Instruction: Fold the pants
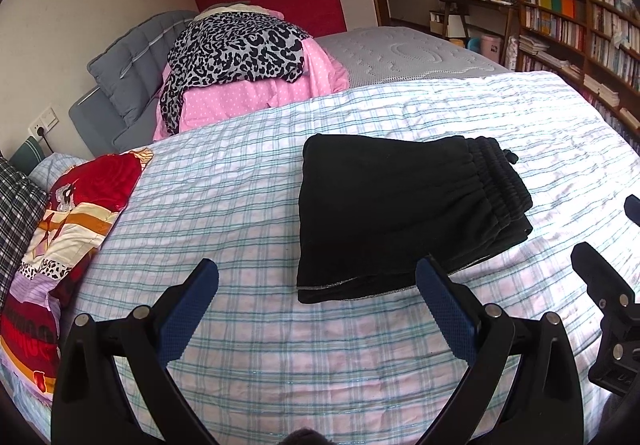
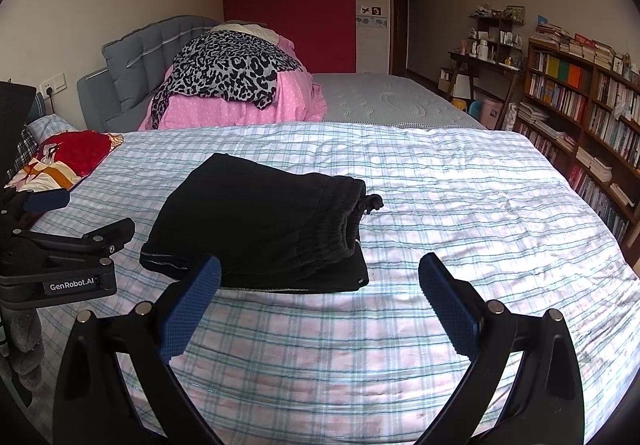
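1. blue-padded left gripper (image 1: 318,285) hangs nearest in its own view, jaws wide and holding nothing; its right pad sits just in front of the near hem of the pants (image 1: 396,213).
2. right gripper (image 2: 320,281) is likewise spread wide and empty, its left pad just in front of the pants' near edge.
3. under both lies the plaid sheet (image 1: 248,205), rumpled and soft, so it will give under any press.
4. pants rest mid-bed as a compact black stack, waistband (image 1: 500,181) to the right with a drawstring knot at the far right, folded edge to the left. they look close to done.
5. judged handling: thick, soft, limp cloth, light, not slippery; layers may slide apart if lifted by one corner. best to pinch all layers at the near hem corners or the bunched waistband.
6. far left, a pink quilt (image 1: 248,97) with a leopard cloth (image 1: 236,45) on top.
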A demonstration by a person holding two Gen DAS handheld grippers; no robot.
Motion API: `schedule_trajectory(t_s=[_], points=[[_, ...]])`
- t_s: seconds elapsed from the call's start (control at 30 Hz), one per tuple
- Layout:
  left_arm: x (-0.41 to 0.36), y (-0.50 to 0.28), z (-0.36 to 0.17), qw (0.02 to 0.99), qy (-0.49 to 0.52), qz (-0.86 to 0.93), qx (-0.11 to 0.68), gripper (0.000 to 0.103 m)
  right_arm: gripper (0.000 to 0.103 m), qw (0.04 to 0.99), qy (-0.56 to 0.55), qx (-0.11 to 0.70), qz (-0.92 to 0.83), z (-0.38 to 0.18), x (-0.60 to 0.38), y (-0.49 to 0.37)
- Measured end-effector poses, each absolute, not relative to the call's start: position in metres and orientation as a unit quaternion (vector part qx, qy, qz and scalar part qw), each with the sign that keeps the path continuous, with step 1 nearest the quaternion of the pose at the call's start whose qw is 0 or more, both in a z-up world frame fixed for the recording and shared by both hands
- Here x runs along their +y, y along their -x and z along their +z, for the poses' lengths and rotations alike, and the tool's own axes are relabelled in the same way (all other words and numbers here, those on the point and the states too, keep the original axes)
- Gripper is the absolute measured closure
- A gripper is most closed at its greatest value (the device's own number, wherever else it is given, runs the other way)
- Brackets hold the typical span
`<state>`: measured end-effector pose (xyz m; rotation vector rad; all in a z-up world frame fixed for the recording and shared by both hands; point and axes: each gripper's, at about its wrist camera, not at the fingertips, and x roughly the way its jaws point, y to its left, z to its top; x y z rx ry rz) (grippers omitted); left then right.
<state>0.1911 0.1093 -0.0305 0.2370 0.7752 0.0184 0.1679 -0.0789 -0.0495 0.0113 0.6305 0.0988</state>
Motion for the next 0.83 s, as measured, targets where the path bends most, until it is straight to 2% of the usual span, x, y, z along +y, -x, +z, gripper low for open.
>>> schedule_trajectory(t_s=[0.83], points=[[0.1075,-0.1886,-0.0246,0.922,-0.111,0.006,0.37,0.005,0.003,0.949,-0.009,0.312,0.045,-0.0498,-0.078,-0.1675]])
